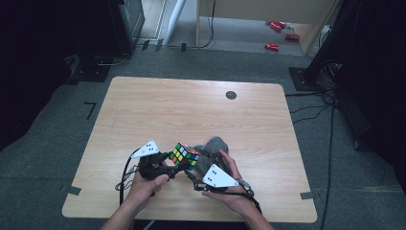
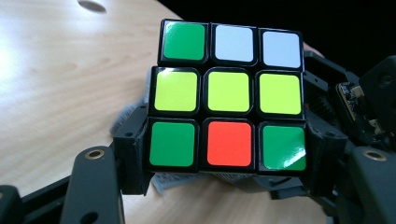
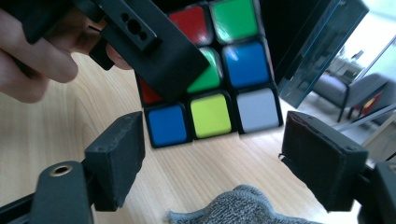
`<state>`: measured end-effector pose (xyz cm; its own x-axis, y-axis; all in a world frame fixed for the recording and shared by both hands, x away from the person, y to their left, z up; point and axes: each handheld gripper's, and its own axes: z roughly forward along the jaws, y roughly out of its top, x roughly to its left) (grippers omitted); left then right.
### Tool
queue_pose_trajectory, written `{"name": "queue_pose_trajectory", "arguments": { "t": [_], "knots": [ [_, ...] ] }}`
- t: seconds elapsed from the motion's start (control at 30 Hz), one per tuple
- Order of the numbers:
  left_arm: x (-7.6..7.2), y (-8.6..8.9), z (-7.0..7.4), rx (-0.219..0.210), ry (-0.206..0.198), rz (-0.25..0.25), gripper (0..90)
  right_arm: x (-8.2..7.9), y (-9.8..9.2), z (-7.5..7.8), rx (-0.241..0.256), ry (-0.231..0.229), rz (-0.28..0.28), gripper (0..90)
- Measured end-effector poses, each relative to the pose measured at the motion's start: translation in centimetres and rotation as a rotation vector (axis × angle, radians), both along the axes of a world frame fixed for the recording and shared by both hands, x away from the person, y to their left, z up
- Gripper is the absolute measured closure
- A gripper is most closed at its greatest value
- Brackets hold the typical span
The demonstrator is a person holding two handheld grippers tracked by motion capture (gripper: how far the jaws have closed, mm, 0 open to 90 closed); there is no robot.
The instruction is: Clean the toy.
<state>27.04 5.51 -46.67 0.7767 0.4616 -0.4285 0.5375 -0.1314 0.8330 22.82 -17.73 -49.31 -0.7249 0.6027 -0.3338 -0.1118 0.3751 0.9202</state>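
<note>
From the high view, one puzzle cube (image 1: 186, 156) sits low and centre in the frame, above the wooden table (image 1: 191, 110), held between two grippers: the left gripper (image 1: 168, 168) clamps it, the right gripper (image 1: 207, 165) close beside, over one grey cloth (image 1: 214, 146).

In the left gripper view, the cube (image 2: 229, 98) fills the middle, jaws pressed against both its sides.

In the right gripper view, the cube (image 3: 212, 70) is upper centre, the jaws apart below it, cloth (image 3: 243, 207) at the bottom edge.
</note>
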Motion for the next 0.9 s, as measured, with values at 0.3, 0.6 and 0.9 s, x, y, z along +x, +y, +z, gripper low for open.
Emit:
{"name": "queue_pose_trajectory", "arguments": {
  "t": [0.3, 0.6, 0.9],
  "knots": [
    [0.4, -0.2, -0.3, -0.025, 0.08, -0.052, 33.9, -0.5, 0.3, -0.2, -0.075, -0.085, 0.001, 34.1],
    [0.7, 1.6, 0.6, -0.122, 0.003, -0.017, 29.9, -0.1, -0.5, 0.0, -0.067, -0.036, -0.019, 34.4],
    [0.4, 1.9, 0.2, 0.001, -0.146, 0.036, 27.8, 1.2, -3.3, 1.3, 0.091, 0.099, -0.09, 34.4]
  ]
}}
